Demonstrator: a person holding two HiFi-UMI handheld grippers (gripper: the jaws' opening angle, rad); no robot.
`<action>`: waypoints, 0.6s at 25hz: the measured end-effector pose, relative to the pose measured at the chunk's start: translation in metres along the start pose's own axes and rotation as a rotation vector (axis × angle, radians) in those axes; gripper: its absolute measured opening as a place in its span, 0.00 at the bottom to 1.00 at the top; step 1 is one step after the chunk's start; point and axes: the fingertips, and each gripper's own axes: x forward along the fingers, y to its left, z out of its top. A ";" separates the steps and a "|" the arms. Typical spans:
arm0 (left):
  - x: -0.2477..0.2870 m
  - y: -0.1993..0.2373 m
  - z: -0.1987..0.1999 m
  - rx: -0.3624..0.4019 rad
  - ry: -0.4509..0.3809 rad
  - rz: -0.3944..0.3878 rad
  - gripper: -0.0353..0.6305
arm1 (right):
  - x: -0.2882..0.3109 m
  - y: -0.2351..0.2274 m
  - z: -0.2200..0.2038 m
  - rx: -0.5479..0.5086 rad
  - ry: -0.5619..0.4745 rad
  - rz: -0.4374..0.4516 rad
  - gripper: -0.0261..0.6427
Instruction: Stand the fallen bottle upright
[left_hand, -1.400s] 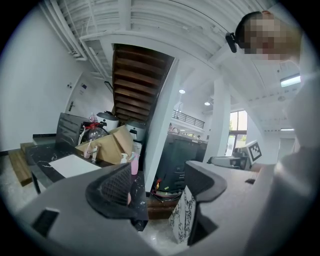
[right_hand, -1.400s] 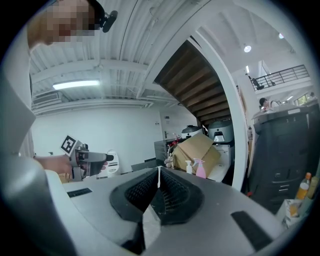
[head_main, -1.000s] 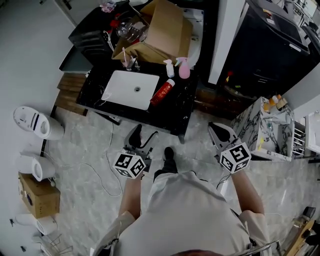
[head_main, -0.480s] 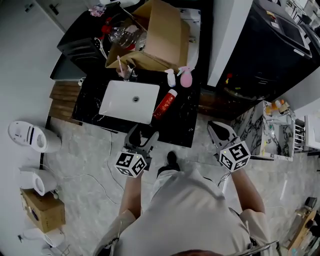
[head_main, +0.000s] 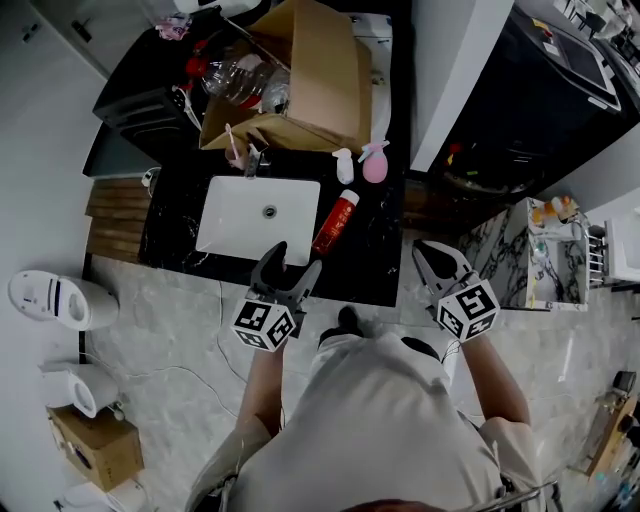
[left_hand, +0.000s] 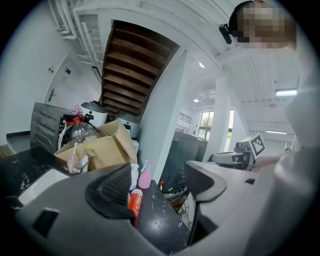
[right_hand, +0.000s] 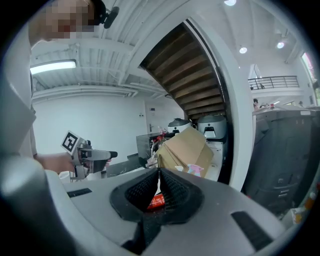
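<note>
Red bottle (head_main: 335, 222) flat beside sink (head_main: 232, 236) (whole in head view)

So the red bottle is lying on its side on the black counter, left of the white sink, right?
No. The red bottle is lying on its side on the black counter, but right of the white sink, not left. The head view shows it.

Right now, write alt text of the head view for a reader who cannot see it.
A red bottle lies on its side on a black counter, just right of a white sink. A person below holds the left tongs open at the counter's front edge, the right tongs shut farther right.
</note>
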 end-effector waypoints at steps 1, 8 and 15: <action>0.001 0.004 0.000 0.001 0.004 -0.007 0.55 | 0.004 0.001 0.001 -0.002 0.002 -0.005 0.09; 0.010 0.026 0.003 -0.006 0.020 -0.028 0.55 | 0.028 0.002 0.002 0.006 0.023 -0.015 0.09; 0.016 0.035 -0.004 -0.019 0.047 -0.009 0.55 | 0.047 -0.004 0.002 0.014 0.039 0.013 0.09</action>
